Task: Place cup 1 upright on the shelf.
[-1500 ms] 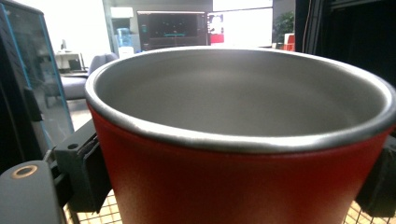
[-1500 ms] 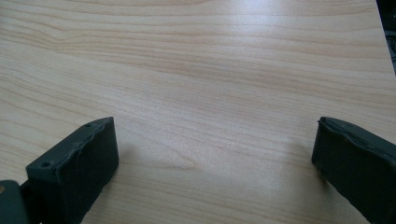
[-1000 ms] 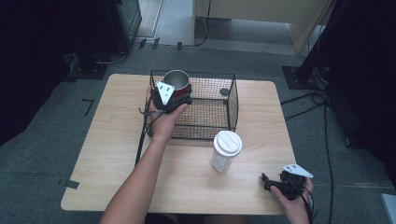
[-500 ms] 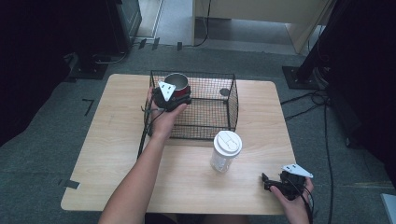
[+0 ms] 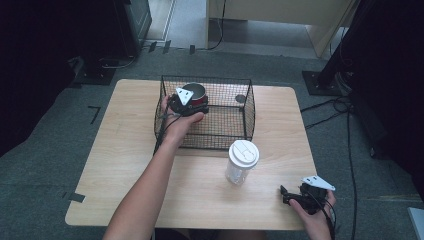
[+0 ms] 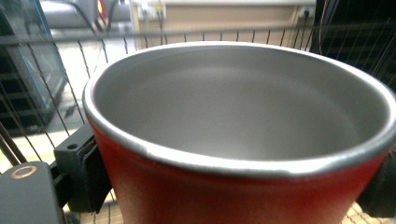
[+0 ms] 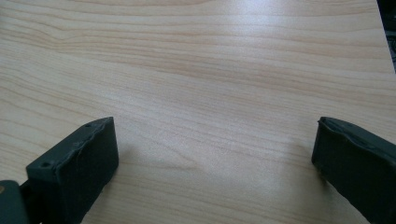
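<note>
Two grippers: left gripper [image 5: 192,100] clamped on red metal cup [image 6: 243,135], held inside wire basket [image 5: 235,142] at its far-left corner, jaws pressing both sides of cup. Right gripper [image 5: 290,196] w/ jaws wide apart, low over table [image 7: 201,70] near front-right edge. Lidded plastic cup [image 5: 242,161] upright just in front of basket.

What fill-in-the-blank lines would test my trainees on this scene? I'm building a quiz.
1. The left gripper holds a red ____ with a grey inside.
2. The mug sits inside the wire ____.
3. The right gripper has its jaws ____ over bare table.
4. The clear cup outside the basket has a ____ lid.

Missing words: mug; basket; open; white
</note>
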Demonstrator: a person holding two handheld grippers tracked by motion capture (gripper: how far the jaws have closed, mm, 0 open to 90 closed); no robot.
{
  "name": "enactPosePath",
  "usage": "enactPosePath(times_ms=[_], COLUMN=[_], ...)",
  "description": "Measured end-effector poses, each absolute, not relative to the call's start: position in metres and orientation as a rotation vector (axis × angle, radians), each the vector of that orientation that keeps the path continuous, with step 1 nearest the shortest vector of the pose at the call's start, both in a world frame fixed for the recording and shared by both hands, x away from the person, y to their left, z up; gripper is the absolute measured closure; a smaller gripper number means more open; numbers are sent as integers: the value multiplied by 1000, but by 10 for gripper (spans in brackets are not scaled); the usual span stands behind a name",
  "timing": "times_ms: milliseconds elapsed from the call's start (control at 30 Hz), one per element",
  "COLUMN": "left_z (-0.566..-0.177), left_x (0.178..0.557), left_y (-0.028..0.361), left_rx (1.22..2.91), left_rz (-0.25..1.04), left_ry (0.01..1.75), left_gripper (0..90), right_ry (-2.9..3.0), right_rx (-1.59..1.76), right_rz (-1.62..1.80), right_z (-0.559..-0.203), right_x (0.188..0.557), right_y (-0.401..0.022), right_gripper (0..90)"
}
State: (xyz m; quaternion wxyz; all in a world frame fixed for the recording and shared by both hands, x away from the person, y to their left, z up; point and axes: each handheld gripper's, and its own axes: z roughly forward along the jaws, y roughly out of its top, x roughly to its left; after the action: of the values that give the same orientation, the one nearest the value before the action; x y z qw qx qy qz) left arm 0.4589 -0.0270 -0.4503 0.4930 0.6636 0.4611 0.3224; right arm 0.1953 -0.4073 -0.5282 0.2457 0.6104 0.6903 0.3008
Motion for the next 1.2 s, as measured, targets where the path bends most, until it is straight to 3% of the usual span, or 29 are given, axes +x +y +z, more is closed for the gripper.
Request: enactPosePath(times_ms=[500, 1200], left_z=[-453, -453], left_x=[464, 464], left_y=[-29, -32], left_rx=[1717, 1772], left_rz=[695, 689], left_ry=[1175, 1185], left_gripper=[80, 74], right_ry=[1884, 1884], right_rx=[1666, 1666], right_rz=[820, 820], right_z=[-528, -528], right_x=[195, 195], right_y=[-407, -407], right_gripper=[5, 5])
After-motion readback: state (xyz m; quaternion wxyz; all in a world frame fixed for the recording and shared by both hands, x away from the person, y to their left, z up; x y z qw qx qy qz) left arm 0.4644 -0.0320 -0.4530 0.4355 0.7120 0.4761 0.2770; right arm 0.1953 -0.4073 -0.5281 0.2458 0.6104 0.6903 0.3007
